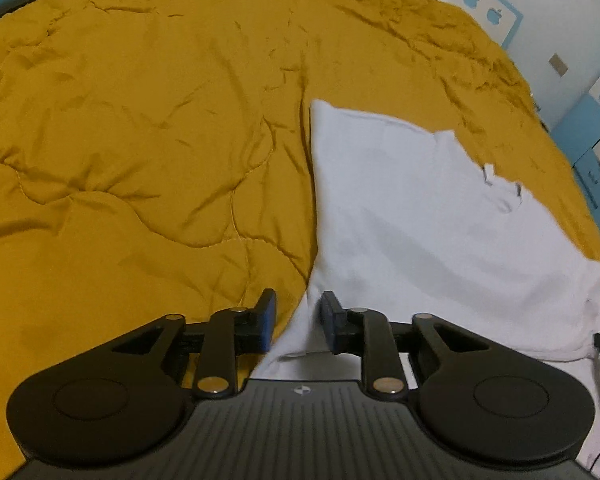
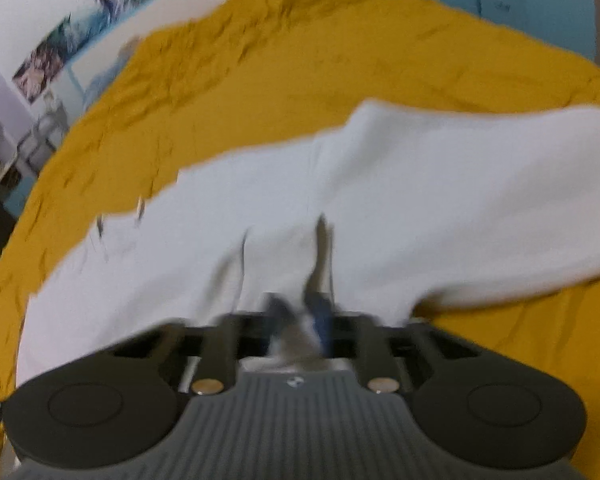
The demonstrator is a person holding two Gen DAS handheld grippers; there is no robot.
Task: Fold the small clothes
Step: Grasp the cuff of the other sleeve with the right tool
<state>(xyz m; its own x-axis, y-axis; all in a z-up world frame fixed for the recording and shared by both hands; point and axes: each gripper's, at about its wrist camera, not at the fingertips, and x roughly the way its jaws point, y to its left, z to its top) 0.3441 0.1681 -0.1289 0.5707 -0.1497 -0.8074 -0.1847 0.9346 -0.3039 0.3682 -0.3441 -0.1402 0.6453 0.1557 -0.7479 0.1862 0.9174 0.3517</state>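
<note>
A white garment (image 1: 420, 216) lies partly folded on a mustard yellow quilt (image 1: 140, 120). My left gripper (image 1: 298, 320) is open, its blue pads on either side of the garment's near left corner, not pinching it. In the right wrist view, which is blurred, my right gripper (image 2: 300, 316) is shut on a bunched fold of the white garment (image 2: 420, 200), and the cloth pulls up in creases toward the fingers. The garment's near right part is lifted a little off the quilt (image 2: 340, 60).
The quilt covers the whole bed. A white wall with blue apple stickers (image 1: 472, 0) and blue furniture (image 1: 588, 128) stand past the bed's right edge. Posters (image 2: 80, 28) and a shelf (image 2: 4, 168) stand at the left in the right wrist view.
</note>
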